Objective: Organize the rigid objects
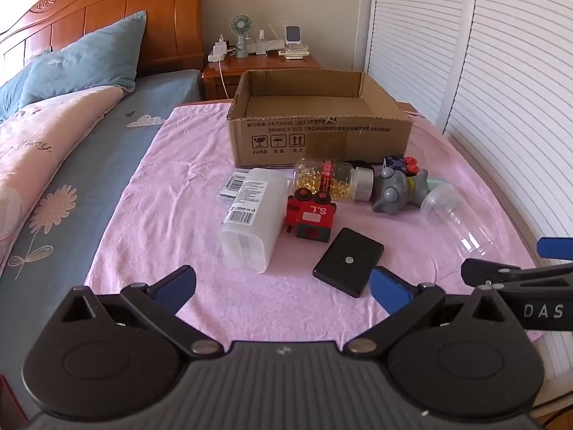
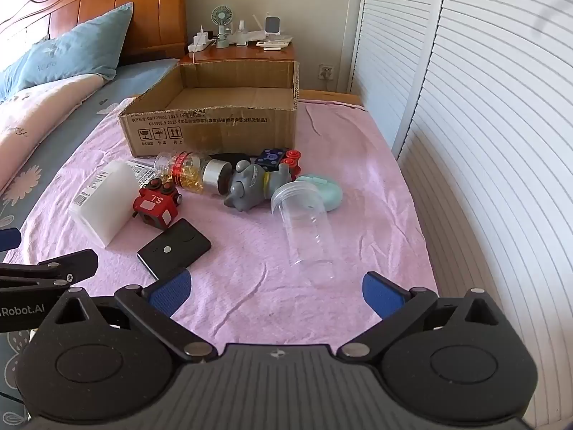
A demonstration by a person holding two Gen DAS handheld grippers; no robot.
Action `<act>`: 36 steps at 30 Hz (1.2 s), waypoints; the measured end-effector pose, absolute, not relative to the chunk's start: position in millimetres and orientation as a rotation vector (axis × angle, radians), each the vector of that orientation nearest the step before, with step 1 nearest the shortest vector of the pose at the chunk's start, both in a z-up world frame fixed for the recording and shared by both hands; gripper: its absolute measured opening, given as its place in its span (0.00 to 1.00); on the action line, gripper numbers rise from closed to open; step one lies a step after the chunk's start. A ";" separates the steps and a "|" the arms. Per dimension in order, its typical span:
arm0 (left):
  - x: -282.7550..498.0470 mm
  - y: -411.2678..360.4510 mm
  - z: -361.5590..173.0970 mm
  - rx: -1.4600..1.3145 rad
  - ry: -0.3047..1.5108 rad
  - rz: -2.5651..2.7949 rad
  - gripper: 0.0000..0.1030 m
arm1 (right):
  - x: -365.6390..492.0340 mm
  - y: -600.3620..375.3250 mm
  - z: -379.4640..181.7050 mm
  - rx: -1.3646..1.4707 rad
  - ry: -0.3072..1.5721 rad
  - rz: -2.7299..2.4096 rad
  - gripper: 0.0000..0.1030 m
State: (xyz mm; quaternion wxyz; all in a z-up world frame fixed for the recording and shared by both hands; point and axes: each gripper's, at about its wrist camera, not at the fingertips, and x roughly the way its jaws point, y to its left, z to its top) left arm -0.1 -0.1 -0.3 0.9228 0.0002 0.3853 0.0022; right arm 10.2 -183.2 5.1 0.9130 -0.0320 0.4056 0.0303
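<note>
Right wrist view: red toy block [image 2: 155,205] reads "S.L".

"S.L" on red toy train [image 1: 311,216] (upside-down).

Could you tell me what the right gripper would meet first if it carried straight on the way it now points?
Probably the bare pink cloth first; the right gripper, jaws open, points down at it. Beyond lies the clear plastic cup, slightly right of centre.

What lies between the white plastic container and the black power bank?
In both wrist views, the red toy train sits between the white plastic container and the black power bank.
</note>
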 end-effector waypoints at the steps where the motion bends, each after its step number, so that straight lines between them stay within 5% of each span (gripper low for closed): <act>1: 0.0 -0.4 -0.4 0.001 0.793 0.007 0.99 | 10.1 -183.3 5.1 -0.068 0.832 0.061 1.00; 36: 2.1 2.6 0.4 -0.030 0.797 -0.005 0.99 | 11.5 -181.2 4.9 -0.078 0.837 0.057 1.00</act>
